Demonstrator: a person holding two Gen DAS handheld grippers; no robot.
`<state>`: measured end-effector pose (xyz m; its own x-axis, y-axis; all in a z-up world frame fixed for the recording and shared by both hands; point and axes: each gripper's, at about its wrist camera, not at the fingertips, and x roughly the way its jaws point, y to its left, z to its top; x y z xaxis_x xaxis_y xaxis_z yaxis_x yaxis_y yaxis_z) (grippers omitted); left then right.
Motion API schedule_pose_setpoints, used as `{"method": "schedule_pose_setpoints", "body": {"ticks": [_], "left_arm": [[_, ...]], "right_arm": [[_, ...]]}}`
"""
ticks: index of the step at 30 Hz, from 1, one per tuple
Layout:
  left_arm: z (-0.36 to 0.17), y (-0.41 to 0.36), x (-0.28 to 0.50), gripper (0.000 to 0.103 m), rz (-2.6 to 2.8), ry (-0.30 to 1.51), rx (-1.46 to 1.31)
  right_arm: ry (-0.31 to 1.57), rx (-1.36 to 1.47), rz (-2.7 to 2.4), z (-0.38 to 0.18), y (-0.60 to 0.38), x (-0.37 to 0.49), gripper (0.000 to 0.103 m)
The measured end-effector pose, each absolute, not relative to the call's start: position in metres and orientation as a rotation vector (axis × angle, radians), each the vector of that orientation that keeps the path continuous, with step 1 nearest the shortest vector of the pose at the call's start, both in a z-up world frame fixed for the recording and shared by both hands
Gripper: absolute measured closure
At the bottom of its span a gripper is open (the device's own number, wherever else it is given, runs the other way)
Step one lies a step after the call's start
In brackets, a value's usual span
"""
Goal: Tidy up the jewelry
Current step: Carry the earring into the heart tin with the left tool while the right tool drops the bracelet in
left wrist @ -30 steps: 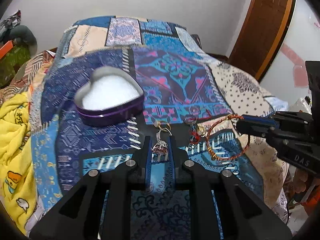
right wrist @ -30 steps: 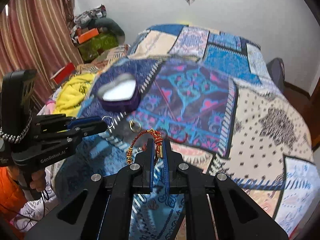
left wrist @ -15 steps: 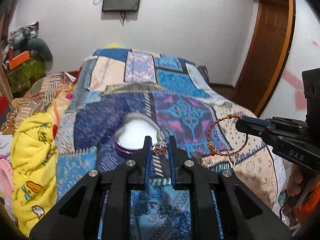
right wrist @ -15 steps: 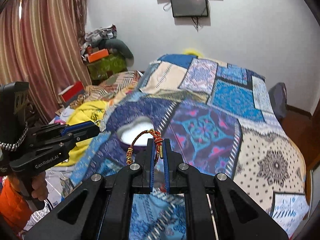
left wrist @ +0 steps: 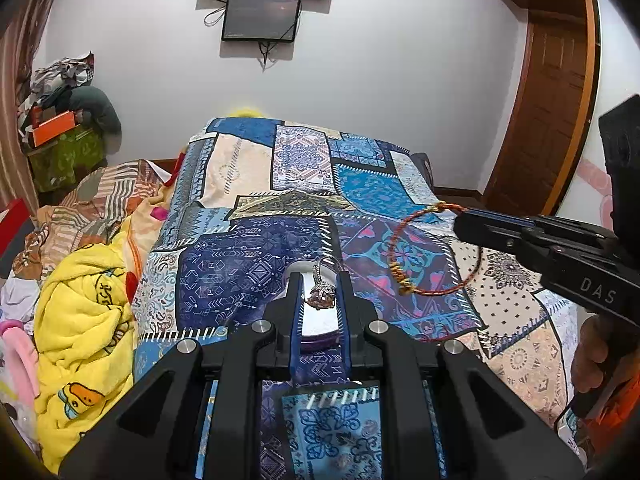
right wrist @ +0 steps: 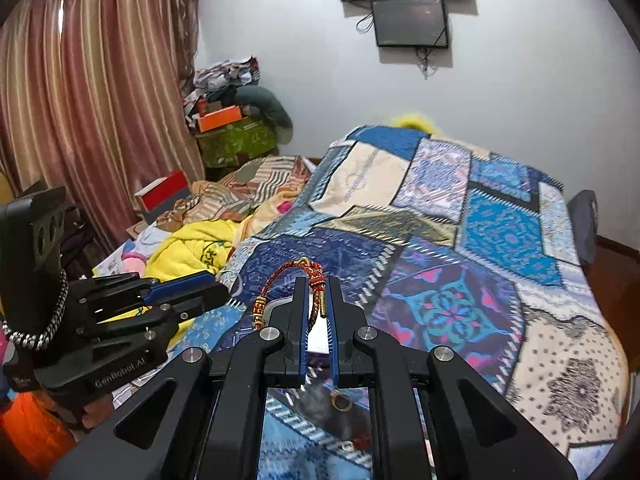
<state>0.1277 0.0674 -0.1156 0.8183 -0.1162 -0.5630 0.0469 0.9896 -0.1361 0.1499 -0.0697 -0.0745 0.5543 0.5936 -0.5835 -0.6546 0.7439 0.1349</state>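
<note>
My left gripper [left wrist: 319, 280] is shut on a silver ring with a pinkish stone [left wrist: 320, 294], held in the air above the heart-shaped purple tin [left wrist: 318, 326], whose white inside shows between my fingers. My right gripper [right wrist: 317, 285] is shut on a red and gold cord bracelet [right wrist: 280, 280], which hangs from its tips in the left wrist view [left wrist: 404, 264]. The left gripper shows at the left of the right wrist view [right wrist: 216, 286]. A gold ring [right wrist: 341, 402] lies on the bedspread below my right gripper.
A patchwork blue bedspread [left wrist: 304, 184] covers the bed. A yellow towel [left wrist: 84, 320] and heaped clothes lie on its left side. A wooden door [left wrist: 556, 112] stands at the right, a curtain [right wrist: 92, 112] at the left.
Both grippers have lifted away from the bedspread with the ring and the bracelet held. The tin has dropped lower in view, now behind the left fingertips.
</note>
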Motion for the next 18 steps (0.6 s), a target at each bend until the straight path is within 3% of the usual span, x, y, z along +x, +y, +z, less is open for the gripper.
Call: {"method": "schedule_pose_setpoints", "body": {"ticks": [18], "left_arm": [[-0.151,0.082,0.164,0.088,-0.074,0.679,-0.121]], "right_arm": [[0.843,-0.158,0.803,-0.133,-0.034,0.201,0.096]]}}
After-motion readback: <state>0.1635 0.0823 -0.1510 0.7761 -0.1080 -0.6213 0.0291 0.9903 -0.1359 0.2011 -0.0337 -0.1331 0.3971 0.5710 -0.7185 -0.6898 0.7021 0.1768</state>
